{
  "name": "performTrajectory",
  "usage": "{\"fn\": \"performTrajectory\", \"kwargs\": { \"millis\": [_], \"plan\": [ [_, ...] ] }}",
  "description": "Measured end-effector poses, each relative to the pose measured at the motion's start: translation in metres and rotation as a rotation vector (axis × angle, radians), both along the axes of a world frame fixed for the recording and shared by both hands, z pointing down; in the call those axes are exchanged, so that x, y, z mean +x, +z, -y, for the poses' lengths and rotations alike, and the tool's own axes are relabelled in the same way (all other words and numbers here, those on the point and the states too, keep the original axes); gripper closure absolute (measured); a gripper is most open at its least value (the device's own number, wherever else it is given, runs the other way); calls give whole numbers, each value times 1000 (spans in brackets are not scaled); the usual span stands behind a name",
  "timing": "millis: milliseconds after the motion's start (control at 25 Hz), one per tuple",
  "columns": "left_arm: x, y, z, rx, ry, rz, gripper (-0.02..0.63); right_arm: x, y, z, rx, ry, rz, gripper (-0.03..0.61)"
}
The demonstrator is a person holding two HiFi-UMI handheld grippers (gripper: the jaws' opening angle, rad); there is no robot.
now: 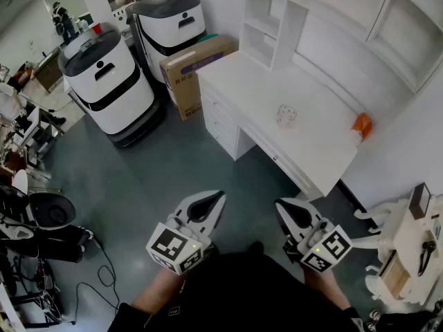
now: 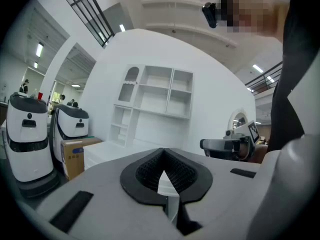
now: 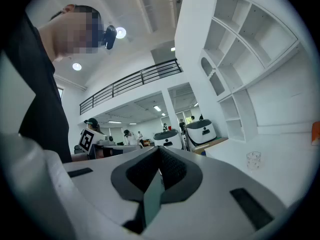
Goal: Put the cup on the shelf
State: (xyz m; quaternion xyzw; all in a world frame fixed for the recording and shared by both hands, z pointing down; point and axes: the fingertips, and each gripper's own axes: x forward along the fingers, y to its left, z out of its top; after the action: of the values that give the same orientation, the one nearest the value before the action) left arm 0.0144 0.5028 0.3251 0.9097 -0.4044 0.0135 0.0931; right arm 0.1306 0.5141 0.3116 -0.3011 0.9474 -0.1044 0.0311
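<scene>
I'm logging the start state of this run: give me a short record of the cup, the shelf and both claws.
cup: clear, upright on the white desk, untouched
shelf: white, standing on the desk, apart from the cup
left claw: shut, empty, short of the desk
right claw: shut, empty, short of the desk
task: cup not yet on shelf

- I see the cup (image 1: 286,115) as a small clear glass with a faint pattern on its wall.
- It stands upright, mouth up, on the white desk (image 1: 315,154), roughly in the middle of the top.
- It stands alone, well apart from the shelf.
- The shelf (image 2: 156,98) is a white, open-fronted unit along the back of the desk, against the wall.
- From my left gripper view it splits into several box compartments, with a narrow arch-topped one at its left end and smaller tiers below that.
</scene>
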Motion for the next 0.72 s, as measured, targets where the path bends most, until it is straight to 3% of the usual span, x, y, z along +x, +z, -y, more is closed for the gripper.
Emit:
{"fn": "performTrajectory", "kwargs": {
  "millis": [720],
  "plan": [
    [-49,4,-10,-10,-23,-23,603,-46,3,-2,-15,14,-24,563]
  ]
}}
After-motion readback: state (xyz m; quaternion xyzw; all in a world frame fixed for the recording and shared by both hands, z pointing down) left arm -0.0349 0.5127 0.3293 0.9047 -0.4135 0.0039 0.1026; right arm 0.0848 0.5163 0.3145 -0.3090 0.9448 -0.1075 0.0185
